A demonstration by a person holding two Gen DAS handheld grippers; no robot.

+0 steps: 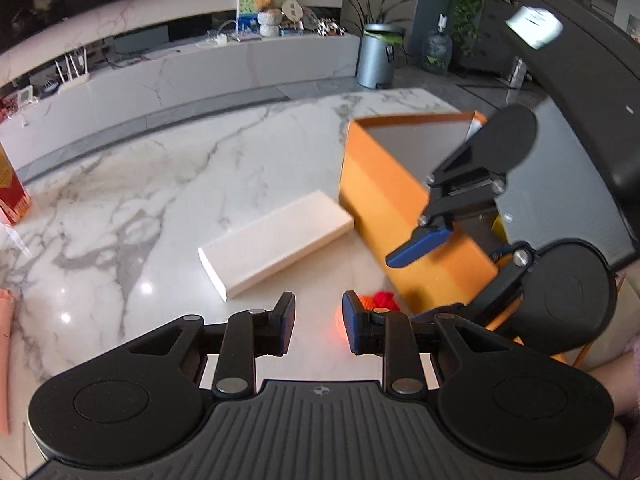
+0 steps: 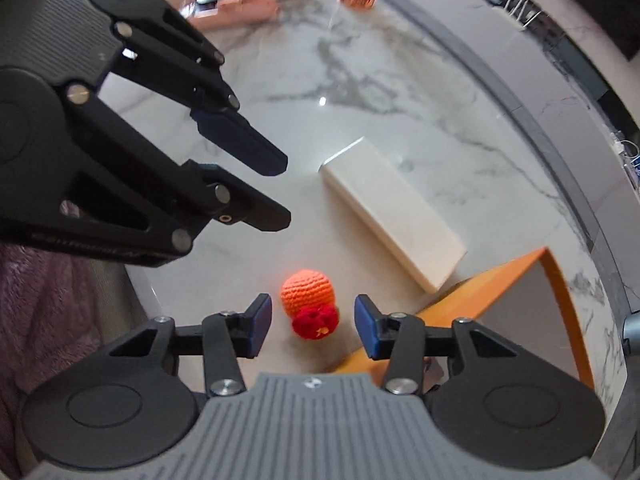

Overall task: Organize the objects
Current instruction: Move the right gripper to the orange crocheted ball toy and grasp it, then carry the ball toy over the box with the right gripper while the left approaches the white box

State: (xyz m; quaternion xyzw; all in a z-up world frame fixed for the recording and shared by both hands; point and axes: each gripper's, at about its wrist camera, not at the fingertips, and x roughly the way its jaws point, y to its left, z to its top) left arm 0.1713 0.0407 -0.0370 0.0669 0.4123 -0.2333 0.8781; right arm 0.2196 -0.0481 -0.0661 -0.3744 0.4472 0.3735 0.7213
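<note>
An orange and red crochet toy (image 2: 308,304) lies on the marble table (image 2: 380,92), beside a corner of the open orange box (image 2: 500,292). My right gripper (image 2: 313,316) hovers over the toy, open, its blue pads apart from the toy on either side. A long white box (image 2: 392,216) lies flat just beyond. My left gripper (image 1: 319,320) is open by a narrow gap with nothing in it. Past its right finger, a bit of the toy (image 1: 380,300) shows. Further on lie the white box (image 1: 276,240) and the orange box (image 1: 384,200). The right gripper (image 1: 424,276) hangs at the orange box's near end.
A red carton (image 1: 12,196) stands at the table's far left edge, and a pink object (image 1: 6,340) lies near it. The left gripper (image 2: 280,190) fills the upper left of the right wrist view. A purple sleeve (image 2: 40,300) is at the table's near edge.
</note>
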